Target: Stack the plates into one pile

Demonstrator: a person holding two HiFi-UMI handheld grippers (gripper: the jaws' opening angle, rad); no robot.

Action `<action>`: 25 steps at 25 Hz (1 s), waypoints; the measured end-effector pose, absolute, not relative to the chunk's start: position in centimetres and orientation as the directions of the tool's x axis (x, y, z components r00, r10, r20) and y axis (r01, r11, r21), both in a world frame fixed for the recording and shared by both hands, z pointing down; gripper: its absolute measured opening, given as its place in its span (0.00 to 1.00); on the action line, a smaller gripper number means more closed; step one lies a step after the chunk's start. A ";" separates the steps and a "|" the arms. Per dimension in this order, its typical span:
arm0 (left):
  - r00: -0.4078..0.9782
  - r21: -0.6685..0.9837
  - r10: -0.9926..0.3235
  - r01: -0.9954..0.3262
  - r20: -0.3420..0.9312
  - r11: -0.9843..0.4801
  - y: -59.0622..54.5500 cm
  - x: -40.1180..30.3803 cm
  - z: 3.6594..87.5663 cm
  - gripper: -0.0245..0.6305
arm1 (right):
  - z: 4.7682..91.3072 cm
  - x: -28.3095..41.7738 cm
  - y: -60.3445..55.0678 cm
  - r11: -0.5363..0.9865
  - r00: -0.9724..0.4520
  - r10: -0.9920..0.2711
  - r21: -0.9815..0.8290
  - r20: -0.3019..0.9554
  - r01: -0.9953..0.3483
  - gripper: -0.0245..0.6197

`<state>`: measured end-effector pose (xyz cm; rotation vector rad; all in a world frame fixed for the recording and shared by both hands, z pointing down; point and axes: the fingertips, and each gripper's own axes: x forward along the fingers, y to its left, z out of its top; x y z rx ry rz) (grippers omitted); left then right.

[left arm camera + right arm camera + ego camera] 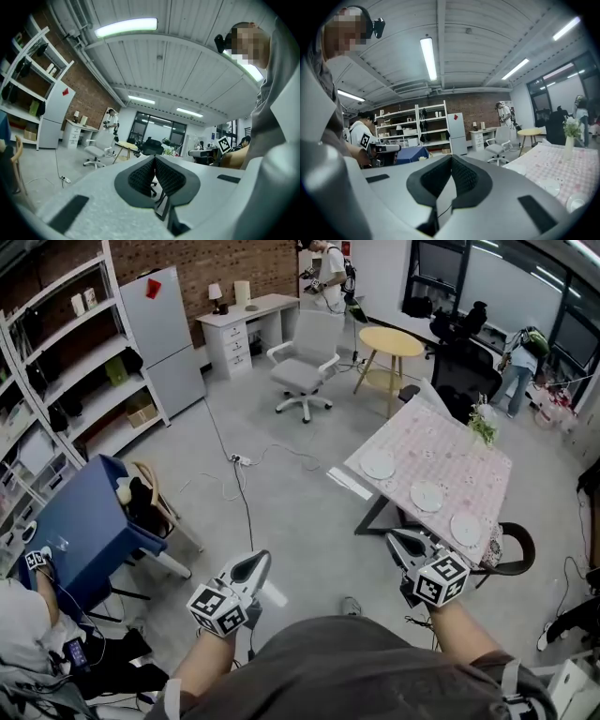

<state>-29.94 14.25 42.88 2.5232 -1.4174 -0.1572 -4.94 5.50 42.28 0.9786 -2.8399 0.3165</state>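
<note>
**A:** so how much room is there round the table (450,451)?

**B:** loads on the near side tbh. Bare grey floor (291,512) runs from the person right up to it, with only a thin cable (246,502) trailing across. A blue table (80,521) sits off to the left, and a white office chair (302,371) and a round yellow table (392,341) are further back. The tight spot is the near corner, where a dark chair (514,554) is tucked against the cloth edge.

**A:** and the plates vs the claws?

**B:** there's three in a row along the table's near edge, each apart from the next: far plate (379,464), middle plate (427,496), near plate (466,529). The right claw (401,542) hangs just short of that edge, in front of the middle plate, touching nothing. The left claw (255,563) is well off to the left over bare floor.

**A:** holding anything?

**B:** nope. Both are pinched fully together, pads meeting, nothing between them.

**A:** what do the plates look like?

**B:** small, round, white, lying flat on a pale pink patterned cloth. In the right gripper view they're just pale blobs in the bottom corner, so I can't say if they have any pattern.
</note>
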 end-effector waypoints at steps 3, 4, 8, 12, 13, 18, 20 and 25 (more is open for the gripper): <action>0.526 0.259 -0.850 -0.827 0.041 -0.499 10.9 -30.0 43.2 0.04 | 43.0 -5.3 2.3 0.775 -0.789 -0.586 -0.157 0.184 -0.612 0.03; 0.528 0.253 -0.848 -0.827 0.046 -0.502 9.7 -29.9 43.3 0.04 | 43.3 -5.4 1.0 0.779 -0.793 -0.581 -0.159 0.183 -0.607 0.03; 0.521 0.228 -0.852 -0.838 0.059 -0.496 3.7 -29.9 43.1 0.04 | 44.4 -5.4 -5.2 0.795 -0.813 -0.555 -0.175 0.177 -0.581 0.03; 0.487 0.231 -0.872 -0.856 0.058 -0.463 -3.6 -29.0 42.7 0.04 | 45.6 -4.8 -12.6 0.808 -0.832 -0.525 -0.200 0.182 -0.554 0.03; 0.481 0.231 -0.875 -0.860 0.064 -0.455 -5.4 -28.5 42.7 0.04 | 45.9 -4.5 -14.4 0.813 -0.838 -0.514 -0.208 0.185 -0.544 0.03; 0.453 0.231 -0.884 -0.878 0.119 -0.419 -13.7 -25.0 43.8 0.04 | 47.6 -2.8 -22.5 0.836 -0.867 -0.451 -0.241 0.211 -0.494 0.03; 0.451 0.238 -0.883 -0.879 0.134 -0.413 -15.9 -23.8 44.3 0.04 | 48.7 -2.3 -24.9 0.839 -0.872 -0.434 -0.250 0.227 -0.483 0.03; 0.500 0.231 -0.850 -0.858 0.167 -0.460 -20.2 -22.1 45.5 0.04 | 51.9 -2.6 -29.2 0.811 -0.861 -0.432 -0.303 0.267 -0.501 0.03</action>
